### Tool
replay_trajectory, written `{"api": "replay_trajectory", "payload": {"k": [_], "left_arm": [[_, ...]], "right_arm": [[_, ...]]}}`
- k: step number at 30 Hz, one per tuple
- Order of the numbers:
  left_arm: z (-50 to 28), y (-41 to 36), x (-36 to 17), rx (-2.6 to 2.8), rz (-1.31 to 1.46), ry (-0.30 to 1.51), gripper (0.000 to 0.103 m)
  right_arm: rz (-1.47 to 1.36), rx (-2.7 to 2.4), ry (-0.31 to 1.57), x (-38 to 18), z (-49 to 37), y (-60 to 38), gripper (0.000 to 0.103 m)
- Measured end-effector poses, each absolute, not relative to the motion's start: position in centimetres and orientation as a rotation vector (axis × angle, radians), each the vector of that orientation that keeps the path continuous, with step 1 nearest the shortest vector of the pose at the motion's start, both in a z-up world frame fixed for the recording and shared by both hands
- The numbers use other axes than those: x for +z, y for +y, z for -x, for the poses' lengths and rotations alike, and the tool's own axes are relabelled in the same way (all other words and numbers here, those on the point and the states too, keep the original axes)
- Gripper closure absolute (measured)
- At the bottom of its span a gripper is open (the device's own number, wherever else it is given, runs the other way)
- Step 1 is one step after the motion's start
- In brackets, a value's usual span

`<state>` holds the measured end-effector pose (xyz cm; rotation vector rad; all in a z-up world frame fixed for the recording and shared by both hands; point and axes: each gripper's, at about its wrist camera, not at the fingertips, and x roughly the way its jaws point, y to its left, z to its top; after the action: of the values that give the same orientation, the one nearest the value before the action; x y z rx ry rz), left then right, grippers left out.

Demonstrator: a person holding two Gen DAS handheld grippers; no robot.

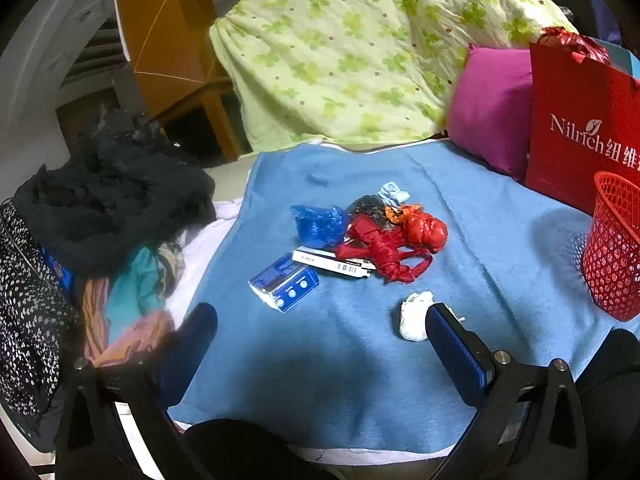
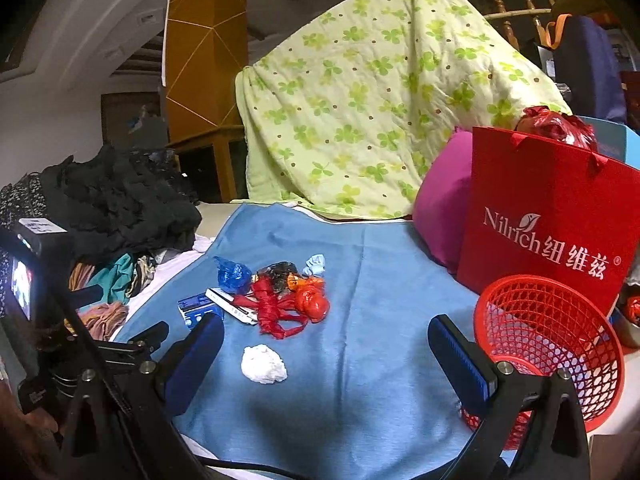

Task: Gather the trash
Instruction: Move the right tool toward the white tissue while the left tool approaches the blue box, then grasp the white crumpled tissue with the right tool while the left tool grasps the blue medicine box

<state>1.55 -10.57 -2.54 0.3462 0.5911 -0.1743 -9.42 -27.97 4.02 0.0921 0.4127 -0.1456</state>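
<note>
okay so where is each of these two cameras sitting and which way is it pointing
Left wrist: sits on the left gripper, looking forward and down over the blue blanket at the trash pile; its two open fingers frame the bottom.
Right wrist: sits on the right gripper, facing the same bed from nearer the red basket; its open fingers show, plus the left gripper's body at the left edge.
Shared: white tissue wad, red paper bag, green quilt.
</note>
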Motion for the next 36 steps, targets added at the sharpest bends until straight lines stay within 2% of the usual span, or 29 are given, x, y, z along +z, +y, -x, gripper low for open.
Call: {"api": "replay_trajectory", "payload": {"k": [36], "left_arm": [[-1.6,-23.9,-1.3,-0.382,-0.494,0.530,0.000]], "right_arm": [[-0.167,-0.419,0.300,6.2,14.6,-38.9,0.000]]}}
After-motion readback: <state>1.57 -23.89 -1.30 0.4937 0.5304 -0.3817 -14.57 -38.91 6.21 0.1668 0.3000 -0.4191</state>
